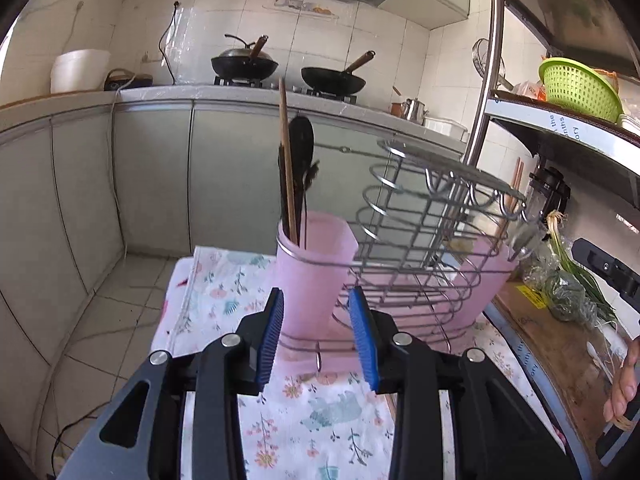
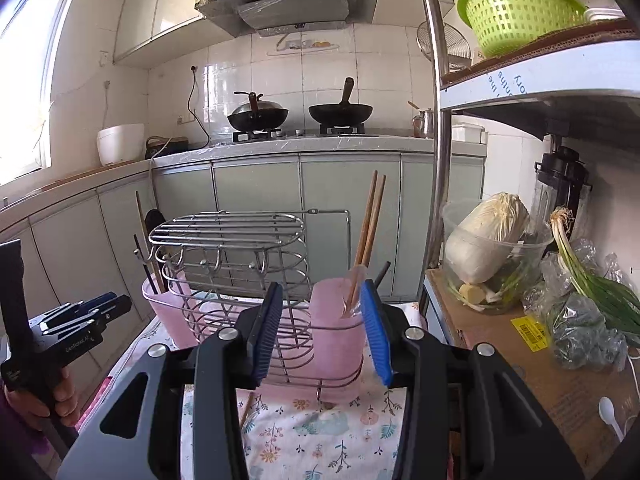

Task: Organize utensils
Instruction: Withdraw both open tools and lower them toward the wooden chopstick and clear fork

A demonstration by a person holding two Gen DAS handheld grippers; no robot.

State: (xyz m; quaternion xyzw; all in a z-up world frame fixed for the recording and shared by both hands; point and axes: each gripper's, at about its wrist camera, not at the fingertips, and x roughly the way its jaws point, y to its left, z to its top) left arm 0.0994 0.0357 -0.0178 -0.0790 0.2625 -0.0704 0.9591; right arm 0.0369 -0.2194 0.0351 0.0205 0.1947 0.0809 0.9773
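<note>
A wire utensil rack (image 1: 420, 232) (image 2: 240, 264) stands on a floral cloth (image 1: 312, 412) and holds two pink cups. The left pink cup (image 1: 312, 272) (image 2: 168, 312) holds a black spoon (image 1: 302, 148) and dark chopsticks. The right pink cup (image 2: 340, 332) (image 1: 484, 276) holds wooden chopsticks (image 2: 370, 232). My left gripper (image 1: 318, 320) is open and empty, just in front of the left cup. My right gripper (image 2: 322, 316) is open and empty, with its blue pads on either side of the right cup; whether they touch it is unclear. The left gripper also shows in the right wrist view (image 2: 96, 312).
A metal shelf pole (image 2: 440, 160) rises right of the rack. On the cardboard-covered shelf (image 2: 560, 380) are a bowl with cabbage (image 2: 488, 240), bagged greens (image 2: 588, 316) and a white plastic spoon (image 2: 610, 412). A green basket (image 2: 516, 12) sits above. Two woks stand on the far stove.
</note>
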